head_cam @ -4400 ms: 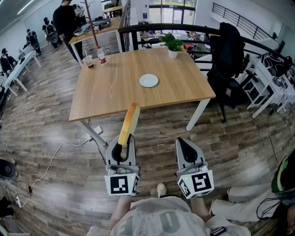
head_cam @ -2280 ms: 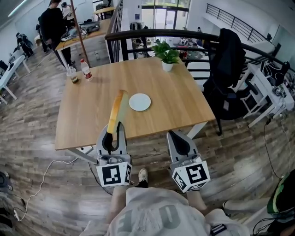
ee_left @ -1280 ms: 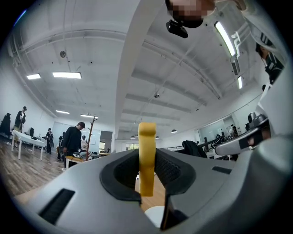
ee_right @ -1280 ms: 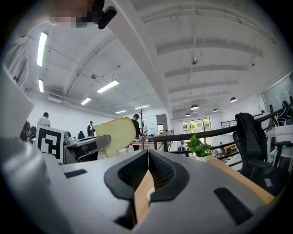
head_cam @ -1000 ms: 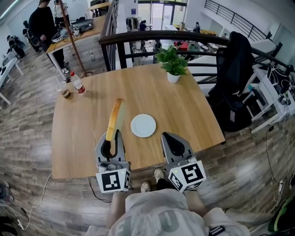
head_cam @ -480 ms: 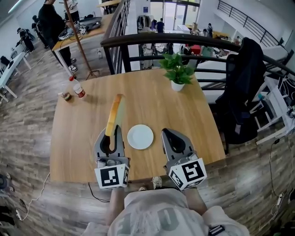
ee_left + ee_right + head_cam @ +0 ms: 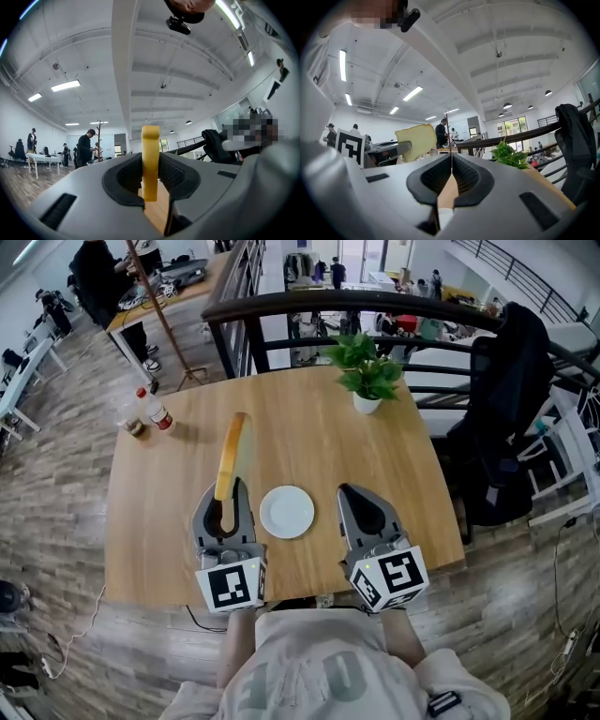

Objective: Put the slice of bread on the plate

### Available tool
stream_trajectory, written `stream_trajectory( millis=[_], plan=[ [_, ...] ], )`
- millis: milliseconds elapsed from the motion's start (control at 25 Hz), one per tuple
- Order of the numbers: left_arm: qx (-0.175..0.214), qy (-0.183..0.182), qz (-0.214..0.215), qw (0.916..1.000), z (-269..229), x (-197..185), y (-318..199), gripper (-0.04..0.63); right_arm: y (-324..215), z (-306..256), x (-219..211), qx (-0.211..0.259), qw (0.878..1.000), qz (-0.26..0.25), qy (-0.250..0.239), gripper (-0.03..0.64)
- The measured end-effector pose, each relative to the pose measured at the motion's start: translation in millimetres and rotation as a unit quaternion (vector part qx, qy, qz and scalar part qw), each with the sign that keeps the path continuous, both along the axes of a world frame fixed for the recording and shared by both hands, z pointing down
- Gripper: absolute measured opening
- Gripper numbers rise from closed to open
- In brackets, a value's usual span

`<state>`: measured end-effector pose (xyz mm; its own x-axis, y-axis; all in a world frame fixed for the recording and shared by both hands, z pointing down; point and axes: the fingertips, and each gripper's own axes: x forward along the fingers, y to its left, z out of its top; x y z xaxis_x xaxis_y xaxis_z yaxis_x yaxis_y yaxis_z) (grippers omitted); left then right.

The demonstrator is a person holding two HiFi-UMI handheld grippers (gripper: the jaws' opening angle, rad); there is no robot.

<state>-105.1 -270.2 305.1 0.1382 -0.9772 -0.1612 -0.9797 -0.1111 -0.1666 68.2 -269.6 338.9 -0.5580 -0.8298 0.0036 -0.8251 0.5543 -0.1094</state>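
From the head view, one wooden table [image 7: 314,442] carries one white plate [image 7: 287,512], one potted plant [image 7: 366,374], one bottle [image 7: 157,412] and one cup [image 7: 134,426], while two grippers hover over its near edge, the left gripper [image 7: 223,504] just left of the plate and the right gripper [image 7: 360,502] just right of it. The left gripper view shows its two jaws clamped on the single slice of bread [image 7: 150,161], held on edge in the air, off the plate. In the right gripper view the two jaws are pressed together with nothing between them.
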Motion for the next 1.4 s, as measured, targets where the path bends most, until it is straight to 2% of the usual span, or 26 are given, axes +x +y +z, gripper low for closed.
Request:
stream_trajectory(
  millis=[120,400,480,600,760,960,1200,1280,1400],
  plan=[
    [0.002,-0.027,0.010,0.9996,-2.5,4.0,-7.6,0.091,-4.7,-4.6,-7.1,0.014,1.000,-0.002,0.017,0.020],
    [-0.029,-0.090,0.014,0.9955,15.3,8.8,-16.9,0.091,-5.3,-3.9,-15.5,0.013,1.000,0.003,0.028,0.020],
    [-0.043,-0.110,0.005,0.9930,27.0,5.7,-23.7,0.091,-6.0,-4.7,-17.2,0.015,0.999,0.003,0.032,0.020],
    [-0.053,-0.165,-0.014,0.9847,48.5,1.4,-32.6,0.091,-6.6,-4.1,-18.3,0.015,0.999,0.007,0.042,0.020],
    [-0.080,-0.235,-0.015,0.9685,87.4,7.1,-39.2,0.091,-6.7,4.1,-16.8,0.006,0.998,0.015,0.063,0.020],
    [-0.118,-0.327,-0.003,0.9376,140.5,25.2,-51.1,0.091,-3.7,13.7,-11.2,-0.004,0.996,0.027,0.085,0.020],
    [-0.160,-0.375,0.029,0.9129,195.2,38.8,-63.0,0.091,-1.4,22.8,-0.8,-0.010,0.991,0.053,0.120,0.020],
    [-0.175,-0.395,0.035,0.9011,213.6,40.8,-63.3,0.091,-1.0,26.6,2.4,-0.015,0.991,0.060,0.123,0.020],
    [-0.193,-0.440,0.045,0.8761,237.5,42.9,-59.4,0.091,-0.9,32.4,4.3,-0.025,0.990,0.065,0.126,0.020]
  ],
)
